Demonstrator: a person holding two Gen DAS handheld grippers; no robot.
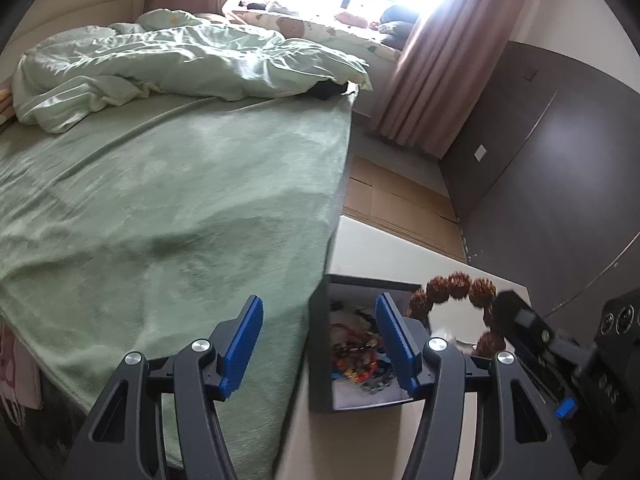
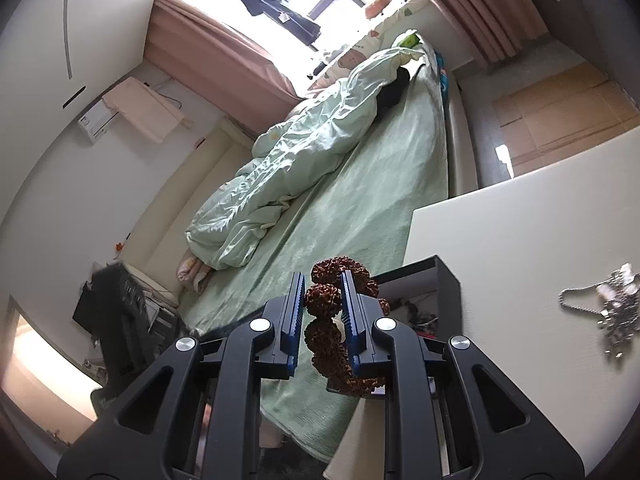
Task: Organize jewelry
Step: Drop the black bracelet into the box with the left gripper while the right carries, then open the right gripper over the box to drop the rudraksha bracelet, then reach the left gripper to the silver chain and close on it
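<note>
A dark grey open box point(image 1: 320, 344) stands on a white table point(image 1: 384, 240) next to the bed and holds several colourful bracelets point(image 1: 356, 356). My left gripper point(image 1: 320, 344) is open and empty, its right finger over the box. My right gripper point(image 2: 322, 312) is shut on a bracelet of large brown knobbly beads point(image 2: 324, 300). In the left wrist view the bracelet point(image 1: 456, 284) hangs in the air just right of the box, held by the right gripper point(image 1: 516, 312). The box also shows in the right wrist view point(image 2: 444, 280), just beyond the bracelet.
A silver chain with charms point(image 2: 608, 304) lies on the white table point(image 2: 520, 248) to the right. A bed with a green blanket point(image 1: 160, 200) and a crumpled duvet point(image 1: 180, 64) fills the left. Flat cardboard point(image 1: 396, 204) lies on the floor beyond the table.
</note>
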